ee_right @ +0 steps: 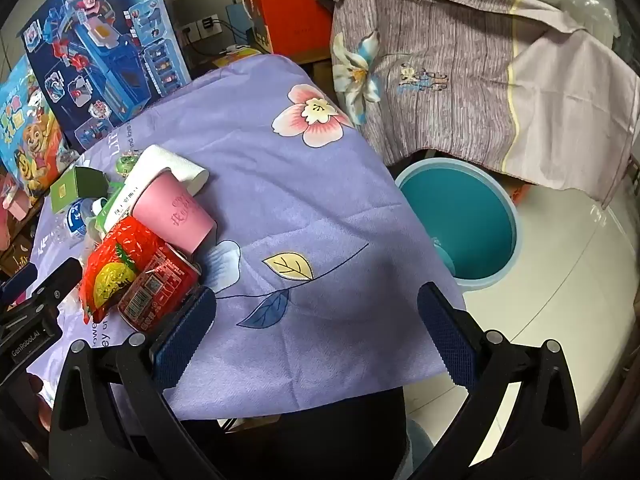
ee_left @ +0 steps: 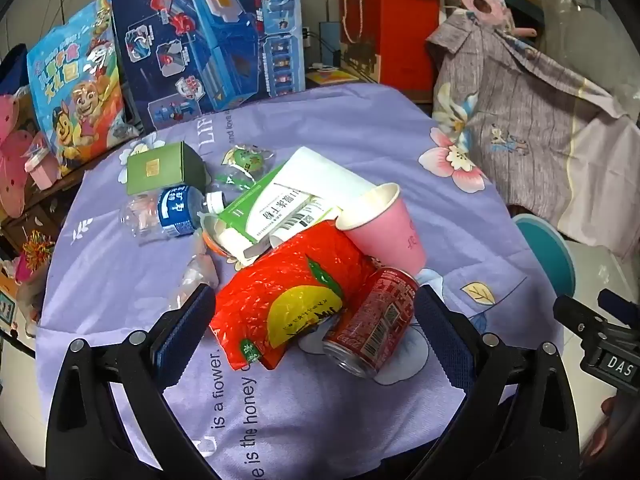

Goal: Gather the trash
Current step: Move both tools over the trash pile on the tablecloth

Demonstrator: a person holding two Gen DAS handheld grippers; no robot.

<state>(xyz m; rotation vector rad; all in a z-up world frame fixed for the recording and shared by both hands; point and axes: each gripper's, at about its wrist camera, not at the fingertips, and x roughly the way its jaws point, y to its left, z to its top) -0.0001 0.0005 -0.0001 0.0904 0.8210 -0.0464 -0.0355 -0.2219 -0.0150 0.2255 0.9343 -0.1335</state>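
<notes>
- We hold our left gripper [ee_left: 316,320] above the near edge of the trash pile, its jaws spread as wide as they go and gripping nothing; the red snack bag [ee_left: 284,300] and the red soda can [ee_left: 372,324] lie between the fingers, untouched.
- We judge that wide spread suits the bulky, crinkly bag, or a can lying on its side.
- Our right gripper [ee_right: 316,332] is just as wide open and empty, tilted down over bare purple tablecloth [ee_right: 280,184] to the right of the pile, probably waiting its turn.
- The trash sits heaped together: a pink paper cup [ee_left: 384,224] leans on the bag, a green and white carton [ee_left: 276,208] lies behind it, with a crushed water bottle [ee_left: 172,212] and a small green box [ee_left: 160,168] further left.
- A teal bin [ee_right: 460,220] stands on the floor just beyond the table's right edge, open and apparently empty, so collecting seems not yet begun.
</notes>
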